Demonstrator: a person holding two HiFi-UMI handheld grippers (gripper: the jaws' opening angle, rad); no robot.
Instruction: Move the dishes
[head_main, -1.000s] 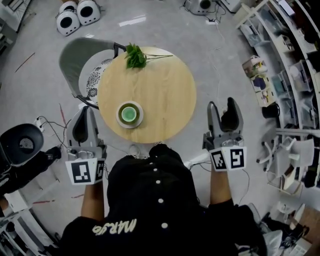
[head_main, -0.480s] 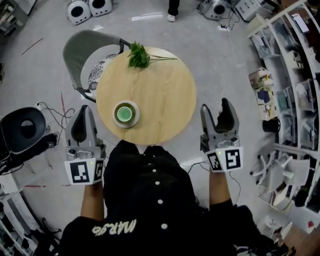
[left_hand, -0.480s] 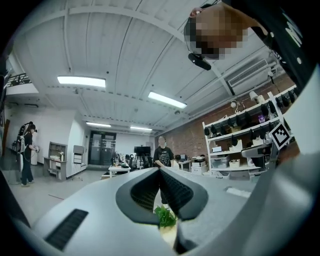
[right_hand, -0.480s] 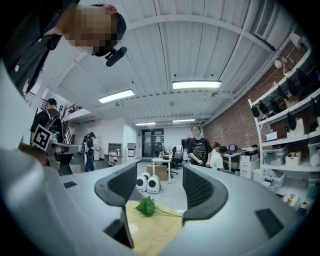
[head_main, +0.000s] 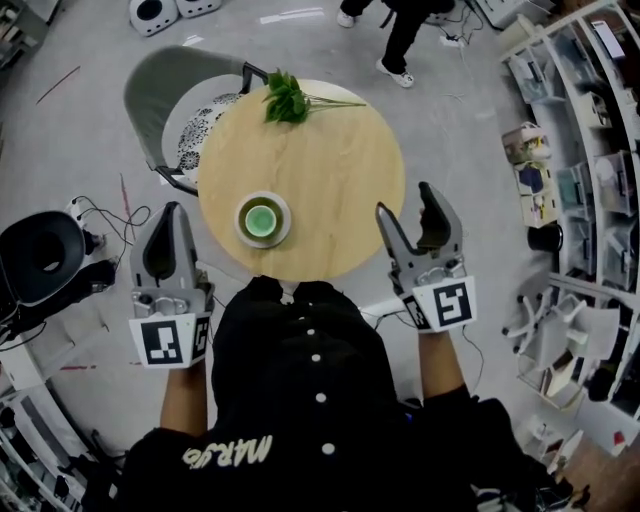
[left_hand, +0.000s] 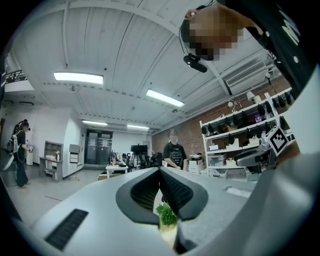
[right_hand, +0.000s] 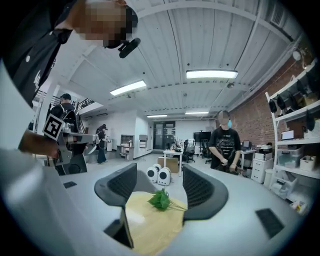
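A green cup on a white saucer (head_main: 263, 219) sits near the front edge of the round wooden table (head_main: 330, 180). At the table's far edge lies a green leafy sprig (head_main: 288, 100). My left gripper (head_main: 172, 212) hovers off the table's left side, level with the saucer, its jaws shut with nothing in them. In the left gripper view only a sliver of the sprig (left_hand: 166, 215) shows past my left gripper (left_hand: 160, 172). My right gripper (head_main: 408, 208) is at the table's right front edge, open and empty. The table (right_hand: 150, 225) and sprig (right_hand: 161, 199) show between the jaws of my right gripper (right_hand: 159, 182).
A grey chair (head_main: 160, 95) with a patterned cushion is tucked under the table's far left. Shelving (head_main: 580, 150) lines the right side. A black round device (head_main: 40, 258) with cables sits on the floor at left. A person's legs (head_main: 400, 35) pass beyond the table.
My right gripper has opened its jaws and swung left toward the table's edge. My left gripper stays shut in about the same place. A person has walked in at the top.
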